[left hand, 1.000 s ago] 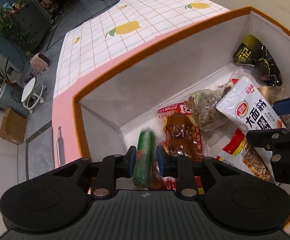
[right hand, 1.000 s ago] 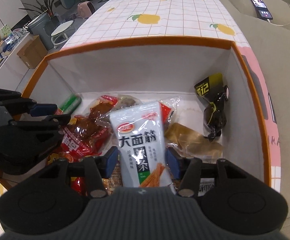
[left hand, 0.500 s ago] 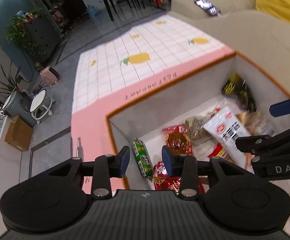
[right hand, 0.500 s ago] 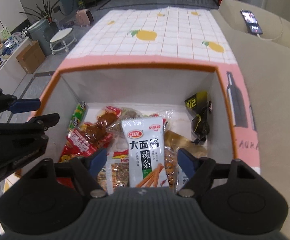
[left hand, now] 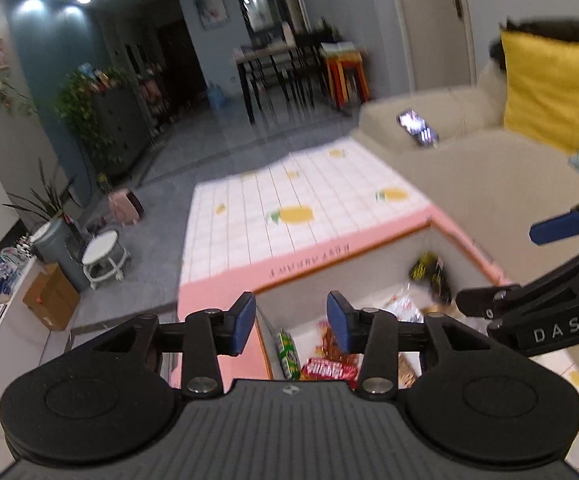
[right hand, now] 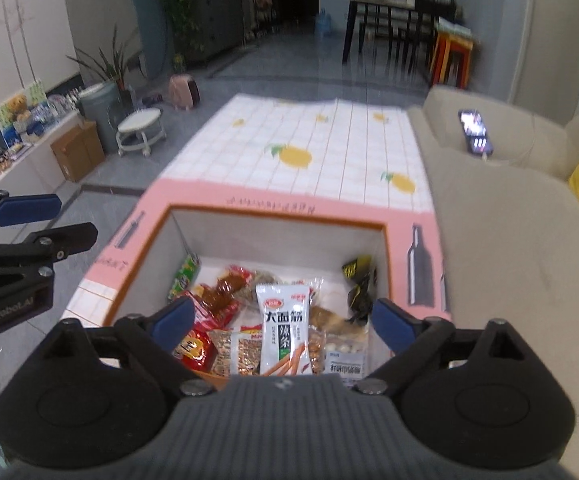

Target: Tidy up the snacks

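The snack packets are all down in the pink box [right hand: 409,216] on the table: white spicy-strip pouch [right hand: 285,328] flat on top of the pile, green packet [right hand: 185,276] leaning on the left wall. Light, crinkly, slippery film, I'd guess, so pinch a sealed edge, not the puffy middle. A second ago the left gripper [left hand: 291,324] clamped the green packet and the right gripper [right hand: 281,320] straddled the white pouch; now both are up above the box, jaws opening with nothing between them.
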Demonstrator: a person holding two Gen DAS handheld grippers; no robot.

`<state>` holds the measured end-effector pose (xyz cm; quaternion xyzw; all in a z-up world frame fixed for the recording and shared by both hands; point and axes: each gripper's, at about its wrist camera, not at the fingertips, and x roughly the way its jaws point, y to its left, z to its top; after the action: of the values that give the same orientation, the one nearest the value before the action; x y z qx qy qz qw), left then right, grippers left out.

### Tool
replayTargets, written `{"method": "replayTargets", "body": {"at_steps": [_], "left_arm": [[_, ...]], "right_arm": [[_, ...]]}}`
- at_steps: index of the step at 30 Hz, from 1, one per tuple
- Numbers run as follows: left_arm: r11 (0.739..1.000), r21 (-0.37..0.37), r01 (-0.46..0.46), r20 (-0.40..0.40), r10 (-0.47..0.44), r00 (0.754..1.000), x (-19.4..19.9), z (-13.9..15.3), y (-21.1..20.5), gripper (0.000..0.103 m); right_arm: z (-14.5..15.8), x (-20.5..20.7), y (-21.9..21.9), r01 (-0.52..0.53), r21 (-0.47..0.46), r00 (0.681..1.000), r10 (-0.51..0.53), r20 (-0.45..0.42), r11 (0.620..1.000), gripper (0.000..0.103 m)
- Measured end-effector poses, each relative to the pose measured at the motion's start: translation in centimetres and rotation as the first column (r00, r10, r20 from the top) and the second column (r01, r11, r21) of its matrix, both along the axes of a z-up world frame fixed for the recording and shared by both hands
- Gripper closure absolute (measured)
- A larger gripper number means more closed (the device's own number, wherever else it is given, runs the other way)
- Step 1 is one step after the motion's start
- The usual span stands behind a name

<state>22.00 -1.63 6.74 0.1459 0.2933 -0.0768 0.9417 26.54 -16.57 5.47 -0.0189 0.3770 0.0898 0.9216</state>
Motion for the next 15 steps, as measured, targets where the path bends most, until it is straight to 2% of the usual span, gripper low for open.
{"method": "replayTargets", "body": {"at_steps": [6,8,10,12,15], "left_arm": [[0.996,-0.078,-0.032,0.126,0.041,0.991,-4.9,2.2,0.8,0.039],[0.996,-0.076,-0.054,0.187,0.067,0.980,-6.8,2.5,0.8,0.026],[0.994,-0.077,-0.079,0.246,0.095,0.965,-8.6,2.6,0.8,0.020],[0.989,-0.100,-0.111,0.273,0.135,0.953,-10.1,2.5,0.9,0.014],[0.978,-0.139,-0.158,0.287,0.193,0.938,-11.8,1.9,1.1,0.013]], "right_arm": [[2.8,-5.8,0.2,-0.013,-0.015,0.993,0.014,0.119,1.000,0.008],[3.2,-7.7,0.4,-0.015,-0.021,0.989,0.018,0.148,1.000,0.007],[3.4,-9.6,0.7,-0.016,-0.038,0.984,0.023,0.178,0.999,0.007],[3.3,-11.3,0.9,-0.011,-0.049,0.980,0.021,0.198,0.999,0.007],[2.9,-13.7,1.1,0.001,-0.038,0.978,0.007,0.211,0.999,0.007]]}}
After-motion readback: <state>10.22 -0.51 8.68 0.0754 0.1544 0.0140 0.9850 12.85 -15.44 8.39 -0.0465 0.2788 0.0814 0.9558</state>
